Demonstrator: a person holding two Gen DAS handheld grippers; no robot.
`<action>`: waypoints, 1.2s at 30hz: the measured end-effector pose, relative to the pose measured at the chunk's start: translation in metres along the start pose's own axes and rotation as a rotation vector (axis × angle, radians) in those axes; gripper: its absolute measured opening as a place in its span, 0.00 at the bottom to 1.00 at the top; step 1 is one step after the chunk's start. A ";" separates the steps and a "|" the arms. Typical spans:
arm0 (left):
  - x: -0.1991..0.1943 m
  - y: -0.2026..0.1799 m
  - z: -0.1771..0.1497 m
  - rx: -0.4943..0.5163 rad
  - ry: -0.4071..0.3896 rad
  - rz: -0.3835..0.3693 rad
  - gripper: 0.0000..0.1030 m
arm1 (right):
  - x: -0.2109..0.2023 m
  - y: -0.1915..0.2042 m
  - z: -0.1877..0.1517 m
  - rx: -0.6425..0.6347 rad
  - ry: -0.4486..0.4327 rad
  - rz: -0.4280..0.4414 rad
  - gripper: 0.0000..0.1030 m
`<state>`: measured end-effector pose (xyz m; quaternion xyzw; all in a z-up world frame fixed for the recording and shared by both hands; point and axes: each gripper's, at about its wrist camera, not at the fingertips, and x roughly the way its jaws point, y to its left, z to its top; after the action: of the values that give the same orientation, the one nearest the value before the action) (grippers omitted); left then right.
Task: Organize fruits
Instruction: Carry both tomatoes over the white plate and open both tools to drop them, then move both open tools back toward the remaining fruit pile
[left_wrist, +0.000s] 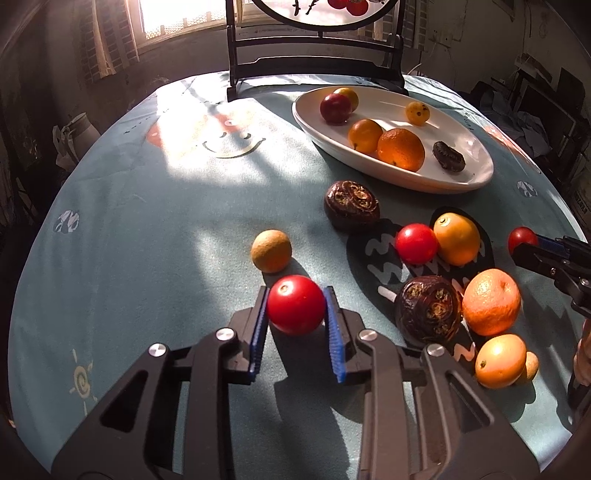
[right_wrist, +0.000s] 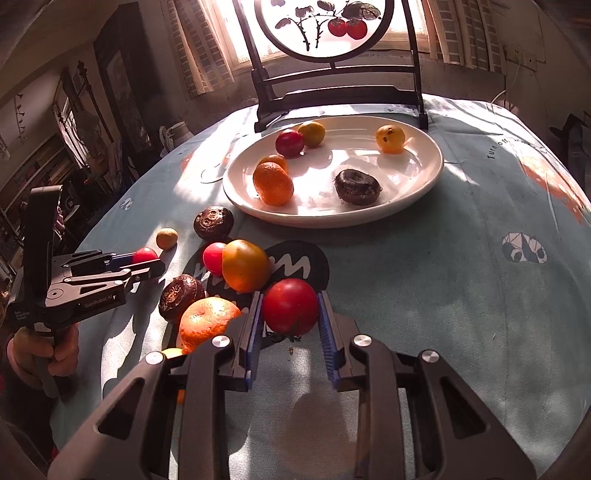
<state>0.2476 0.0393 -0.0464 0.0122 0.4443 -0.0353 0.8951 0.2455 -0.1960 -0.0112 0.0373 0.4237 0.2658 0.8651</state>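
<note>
My left gripper (left_wrist: 295, 308) is shut on a small red tomato (left_wrist: 295, 304), just above the cloth; it also shows in the right wrist view (right_wrist: 142, 260). My right gripper (right_wrist: 290, 314) is shut on a larger red tomato (right_wrist: 290, 311), and appears in the left wrist view (left_wrist: 526, 245) at the right edge. A white oval plate (left_wrist: 476, 173) (right_wrist: 417, 192) at the back holds several fruits. Loose fruits lie between the grippers: an orange (left_wrist: 491, 302) (right_wrist: 207, 321), a yellow-orange fruit (left_wrist: 457, 238) (right_wrist: 244, 265), a red tomato (left_wrist: 416, 243) (right_wrist: 212, 255), dark brown fruits (left_wrist: 428, 308) (left_wrist: 351, 204).
A tan round fruit (left_wrist: 270, 251) lies just beyond the left gripper. A small orange (left_wrist: 500, 361) sits at the near right. A dark wooden stand with a round painted screen (right_wrist: 325, 85) rises behind the plate. The round table's blue patterned cloth (left_wrist: 155, 229) falls off at the edges.
</note>
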 end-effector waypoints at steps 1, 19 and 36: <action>-0.003 0.000 0.000 -0.001 -0.010 -0.001 0.28 | -0.002 0.002 0.000 -0.006 -0.008 0.011 0.28; 0.019 -0.045 0.127 0.057 -0.104 -0.074 0.28 | 0.029 -0.056 0.081 0.181 -0.170 -0.054 0.28; 0.024 -0.066 0.146 0.117 -0.195 0.042 0.93 | 0.032 -0.065 0.094 0.165 -0.198 -0.074 0.51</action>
<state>0.3731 -0.0353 0.0238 0.0702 0.3520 -0.0436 0.9324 0.3601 -0.2208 0.0068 0.1189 0.3577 0.1932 0.9059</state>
